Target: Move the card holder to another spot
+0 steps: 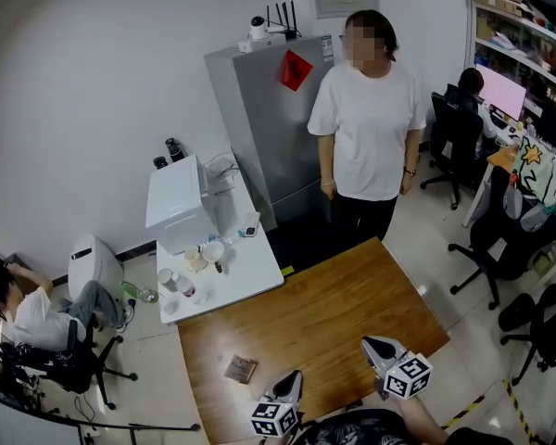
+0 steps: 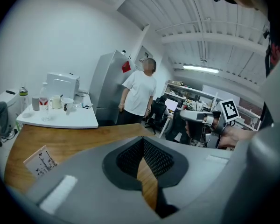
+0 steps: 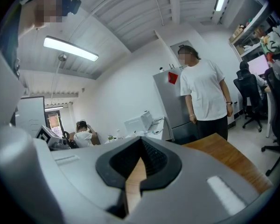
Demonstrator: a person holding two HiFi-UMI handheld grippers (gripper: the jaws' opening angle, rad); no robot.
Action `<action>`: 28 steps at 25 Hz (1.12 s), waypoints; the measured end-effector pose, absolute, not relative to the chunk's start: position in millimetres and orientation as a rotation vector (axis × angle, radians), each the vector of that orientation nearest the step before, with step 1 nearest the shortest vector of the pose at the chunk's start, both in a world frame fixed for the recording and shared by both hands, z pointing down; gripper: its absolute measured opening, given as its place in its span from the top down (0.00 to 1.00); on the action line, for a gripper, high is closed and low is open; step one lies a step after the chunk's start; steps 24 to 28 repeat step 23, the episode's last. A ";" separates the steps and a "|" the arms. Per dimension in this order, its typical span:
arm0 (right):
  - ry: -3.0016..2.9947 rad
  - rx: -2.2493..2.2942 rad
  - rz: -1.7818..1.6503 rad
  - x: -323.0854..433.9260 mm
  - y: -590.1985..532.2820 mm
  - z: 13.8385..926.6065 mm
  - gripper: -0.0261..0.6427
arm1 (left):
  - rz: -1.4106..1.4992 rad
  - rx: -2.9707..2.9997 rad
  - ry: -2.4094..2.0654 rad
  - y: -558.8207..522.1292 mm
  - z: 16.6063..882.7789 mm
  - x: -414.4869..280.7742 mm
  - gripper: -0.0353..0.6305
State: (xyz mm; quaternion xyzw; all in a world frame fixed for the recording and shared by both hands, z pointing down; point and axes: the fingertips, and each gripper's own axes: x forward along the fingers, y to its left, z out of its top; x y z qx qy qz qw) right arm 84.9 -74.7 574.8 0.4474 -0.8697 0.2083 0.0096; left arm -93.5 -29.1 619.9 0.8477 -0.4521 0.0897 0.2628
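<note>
Two hand-held grippers, both empty. L hand-held gripper (image 1: 290, 385): jaws together, nothing btwn. R hand-held gripper (image 1: 382, 350): same, jaws together. Both over near edge of wooden table (image 1: 352, 295). Card holder (image 1: 241, 369) sits on table, just left of L hand-held gripper, not touching.

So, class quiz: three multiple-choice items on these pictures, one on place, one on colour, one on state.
1. The card holder lies: A on the white table; B on the wooden table; C on the floor.
2. The tag on the fridge is: A blue; B red; C green.
3. The right gripper is: A wide open; B gripping the card holder; C shut, empty.
B: it rests on the wood. B: the head view shows red. C: its jaws meet, nothing between.
</note>
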 end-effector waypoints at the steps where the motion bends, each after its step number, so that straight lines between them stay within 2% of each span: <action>1: -2.716 1.393 0.642 82.9 -75.3 574.4 0.96 | 0.243 2.293 -1.222 -28.8 620.2 -93.5 0.95; 28: -2.710 1.331 0.704 64.7 -67.0 578.9 0.96 | 0.199 2.420 -1.035 -8.7 609.4 -69.6 0.95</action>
